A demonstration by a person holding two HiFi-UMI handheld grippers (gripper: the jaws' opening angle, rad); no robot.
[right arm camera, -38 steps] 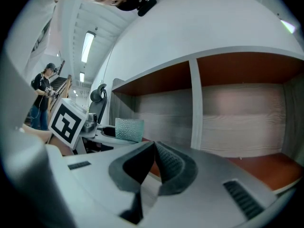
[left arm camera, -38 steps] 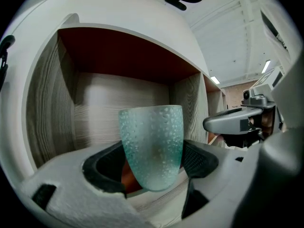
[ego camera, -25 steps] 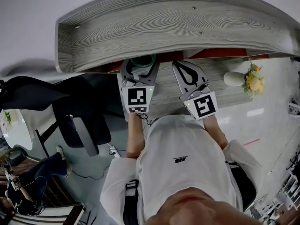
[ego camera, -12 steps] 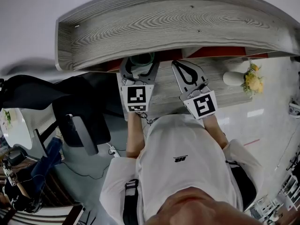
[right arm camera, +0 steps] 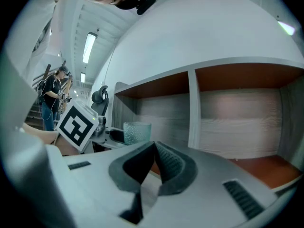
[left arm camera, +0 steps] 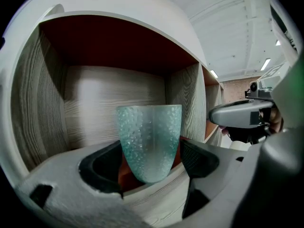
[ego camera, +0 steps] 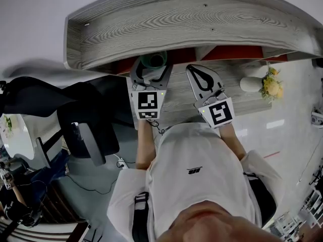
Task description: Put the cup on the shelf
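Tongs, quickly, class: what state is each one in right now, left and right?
Left tongs: closed on the teal dimpled glass cup.
Right tongs: closed, holding nothing.

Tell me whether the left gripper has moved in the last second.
Yes, slightly: the left gripper, shut on the cup, has edged forward toward the shelf, judged against the white vase.

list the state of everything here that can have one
cup, upright, clamped in the left gripper at the mouth of a shelf compartment
left gripper, shut on the cup
right gripper, shut, holding nothing
shelf, open-fronted, the compartments in view bare
vase, holding flowers
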